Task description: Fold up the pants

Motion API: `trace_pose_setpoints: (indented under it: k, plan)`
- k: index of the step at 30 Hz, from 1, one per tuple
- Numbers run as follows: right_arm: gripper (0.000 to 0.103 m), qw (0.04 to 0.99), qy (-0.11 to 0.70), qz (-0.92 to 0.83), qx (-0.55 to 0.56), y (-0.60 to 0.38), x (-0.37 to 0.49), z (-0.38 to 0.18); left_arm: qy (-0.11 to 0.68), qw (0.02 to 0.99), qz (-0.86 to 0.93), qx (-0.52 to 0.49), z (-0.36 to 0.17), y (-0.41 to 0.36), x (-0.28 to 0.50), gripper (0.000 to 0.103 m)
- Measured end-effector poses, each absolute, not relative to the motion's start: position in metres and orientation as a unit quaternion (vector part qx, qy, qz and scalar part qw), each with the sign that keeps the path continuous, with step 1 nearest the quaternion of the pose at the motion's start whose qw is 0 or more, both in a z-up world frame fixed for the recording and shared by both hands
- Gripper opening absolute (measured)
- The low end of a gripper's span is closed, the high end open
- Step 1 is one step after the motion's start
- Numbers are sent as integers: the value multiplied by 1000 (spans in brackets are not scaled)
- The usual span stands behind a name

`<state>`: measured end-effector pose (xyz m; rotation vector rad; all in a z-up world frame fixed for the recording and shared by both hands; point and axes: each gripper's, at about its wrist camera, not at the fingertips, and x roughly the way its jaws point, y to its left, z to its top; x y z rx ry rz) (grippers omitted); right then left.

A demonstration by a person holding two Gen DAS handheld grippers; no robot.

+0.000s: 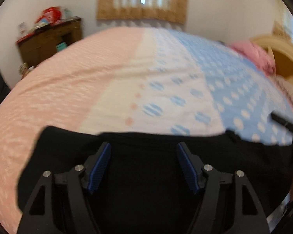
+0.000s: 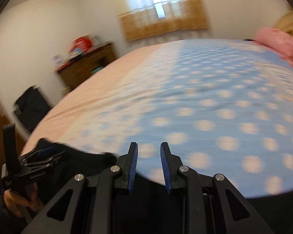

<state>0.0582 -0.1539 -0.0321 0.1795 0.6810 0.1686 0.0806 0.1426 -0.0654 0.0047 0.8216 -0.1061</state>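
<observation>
Black pants (image 1: 146, 175) at bed (image 1: 68, 89) near edge, left gripper (image 1: 143, 149) and right gripper (image 2: 148, 150) both agape (holding nothing)

Black pants (image 1: 146, 156) lying seemingly flat on bedspread (image 1: 68, 89).

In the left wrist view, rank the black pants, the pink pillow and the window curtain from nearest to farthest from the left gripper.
1. Black pants: directly under the open left gripper.
2. Pink pillow: far right, by the headboard.
3. Window curtain: straight ahead on the back wall, beyond the bed.
</observation>
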Motion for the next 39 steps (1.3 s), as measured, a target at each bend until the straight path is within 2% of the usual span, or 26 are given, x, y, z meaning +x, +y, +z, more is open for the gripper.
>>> trace_pose_setpoints:
  k: [3,4,12,15,18,23,32,33,35,36,37,39]
  plan:
    - [26,934,342,6,102,-191,43,-43,400,913,-74,33,-68,130,81,99]
    - [26,933,343,-16,111,-204,37,-47,404,910,-84,43,-68,126,80,102]
    - [26,917,370,-65,132,-251,13,-72,420,900,-81,78,-72,115,83,103]
    - [26,918,366,-77,128,-256,9,-66,429,897,-66,81,-66,110,86,103]
    - [26,931,322,-104,138,-267,-6,-49,404,908,-80,81,-51,99,82,103]
    - [27,918,335,-138,163,-296,-15,-44,389,912,-121,54,-39,75,85,103]
    - [27,897,256,-289,216,-397,-146,-5,429,892,-137,29,-75,54,100,103]
    - [30,894,254,-295,221,-405,-155,-3,422,896,-132,38,-76,52,99,103]
    - [43,893,244,-297,233,-422,-172,5,419,897,-130,54,-76,46,99,103]
    - [56,895,240,-293,234,-426,-174,7,420,896,-129,59,-77,45,100,103]
    - [63,898,236,-281,243,-433,-173,9,423,895,-126,62,-78,43,101,103]
    - [63,903,241,-246,258,-442,-158,9,422,896,-122,61,-79,44,102,103]
